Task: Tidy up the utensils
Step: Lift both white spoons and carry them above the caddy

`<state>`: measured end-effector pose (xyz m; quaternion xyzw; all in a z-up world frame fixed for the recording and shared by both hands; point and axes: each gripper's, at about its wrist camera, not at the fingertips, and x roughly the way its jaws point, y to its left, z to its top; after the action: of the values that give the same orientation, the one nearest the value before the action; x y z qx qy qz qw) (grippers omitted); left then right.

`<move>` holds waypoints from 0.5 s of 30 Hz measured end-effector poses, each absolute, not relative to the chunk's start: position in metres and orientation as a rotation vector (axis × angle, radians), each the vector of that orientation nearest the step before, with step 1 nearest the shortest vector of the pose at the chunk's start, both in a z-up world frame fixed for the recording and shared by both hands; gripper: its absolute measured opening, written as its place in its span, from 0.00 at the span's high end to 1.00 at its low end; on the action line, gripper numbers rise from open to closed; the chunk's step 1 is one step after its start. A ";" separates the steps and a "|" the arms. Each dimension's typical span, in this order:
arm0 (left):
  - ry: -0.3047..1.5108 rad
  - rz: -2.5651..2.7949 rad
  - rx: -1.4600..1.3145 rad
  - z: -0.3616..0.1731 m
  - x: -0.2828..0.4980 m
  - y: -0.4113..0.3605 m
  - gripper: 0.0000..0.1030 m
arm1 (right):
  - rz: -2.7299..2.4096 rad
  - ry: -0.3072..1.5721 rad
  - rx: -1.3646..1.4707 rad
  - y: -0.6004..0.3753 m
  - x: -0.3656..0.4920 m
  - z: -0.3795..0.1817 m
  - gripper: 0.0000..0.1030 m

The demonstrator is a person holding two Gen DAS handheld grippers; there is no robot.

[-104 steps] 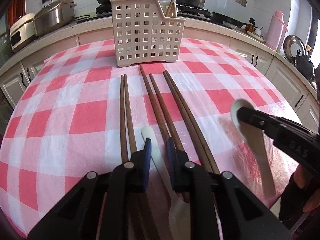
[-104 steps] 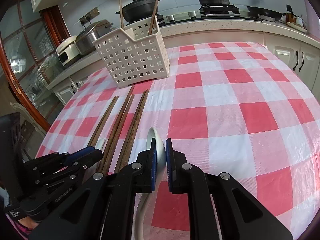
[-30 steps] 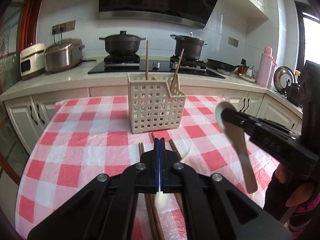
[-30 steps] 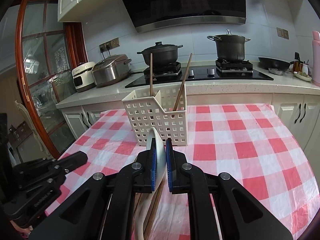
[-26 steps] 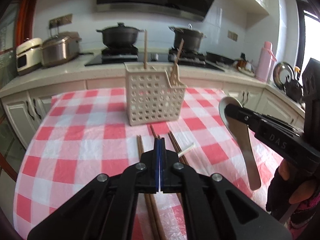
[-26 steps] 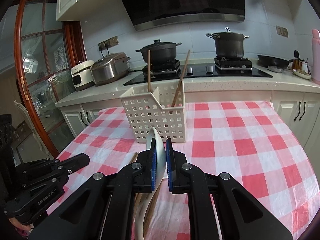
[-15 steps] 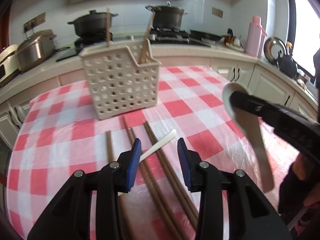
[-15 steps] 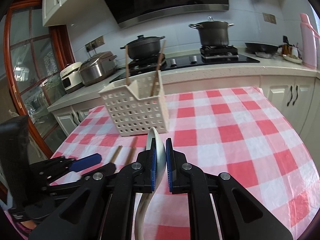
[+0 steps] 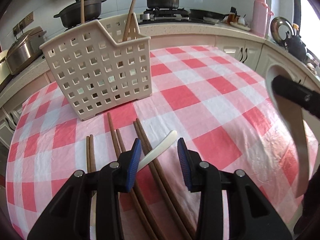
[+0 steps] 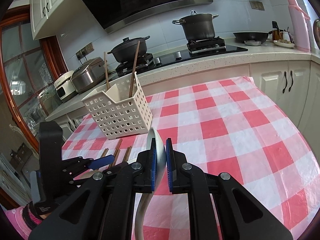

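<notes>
Left tool (image 9: 159, 156) low over the desk (image 9: 210, 104), jaws have just been opening and now stand partly apart, nothing gripped. White spoon handle (image 9: 160, 150) lies slantwise on the checked cloth between the blue pads (image 9: 133, 165), resting across the brown chopsticks (image 9: 148, 156); pads not pressing on it. Spoon bowl end hidden under the tool body. Three pairs of chopsticks lie side by side on the cloth, tips pointing toward the perforated cream basket (image 9: 100, 74). Left pair (image 9: 90, 152) sits just outside the left finger.

Right tool (image 10: 160, 158) narrow, clamped on a second white spoon (image 10: 158, 150) by its bowl, held off the desk, handle hanging down below the fingers. In the left wrist view that same spoon (image 9: 288, 118) shows at the right edge, bowl up, handle down.

Basket stands upright on the desk beyond the chopsticks, near the far edge. Two wooden sticks (image 9: 130, 14) stand in it, one upright in the tall section, one leaning in the lower section.

Behind: counter with two dark pots (image 10: 198, 28), rice cooker (image 10: 88, 74), pink flask (image 10: 299, 24).
</notes>
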<state>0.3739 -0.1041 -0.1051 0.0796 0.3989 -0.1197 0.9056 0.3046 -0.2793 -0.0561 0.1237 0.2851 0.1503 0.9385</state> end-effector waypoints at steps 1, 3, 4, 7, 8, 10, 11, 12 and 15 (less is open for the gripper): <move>0.834 -0.235 0.177 -0.108 0.376 -0.105 0.64 | 0.311 0.581 0.255 -0.280 0.305 -0.056 0.90; 0.850 -0.211 0.194 -0.113 0.380 -0.106 0.64 | 0.319 0.579 0.258 -0.280 0.306 -0.055 0.90; 0.860 -0.203 0.198 -0.115 0.382 -0.106 0.64 | 0.323 0.579 0.259 -0.280 0.306 -0.055 0.90; 0.889 -0.195 0.213 -0.121 0.386 -0.108 0.64 | 0.331 0.589 0.255 -0.278 0.307 -0.058 0.90; 0.889 -0.192 0.220 -0.122 0.387 -0.108 0.64 | 0.333 0.594 0.255 -0.278 0.307 -0.060 0.90; 0.890 -0.191 0.221 -0.122 0.387 -0.109 0.72 | 0.333 0.598 0.258 -0.279 0.307 -0.061 0.90; 0.887 -0.185 0.223 -0.122 0.387 -0.109 0.77 | 0.332 0.599 0.260 -0.280 0.306 -0.062 0.90; 0.879 -0.179 0.228 -0.121 0.385 -0.109 0.85 | 0.331 0.599 0.262 -0.280 0.306 -0.062 0.90; 0.862 -0.180 0.220 -0.116 0.381 -0.107 0.93 | 0.328 0.593 0.265 -0.281 0.304 -0.061 0.90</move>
<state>0.3811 -0.1065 -0.1164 0.1063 0.4162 -0.0870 0.8989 0.3037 -0.2813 -0.0605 0.1297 0.2901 0.1605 0.9345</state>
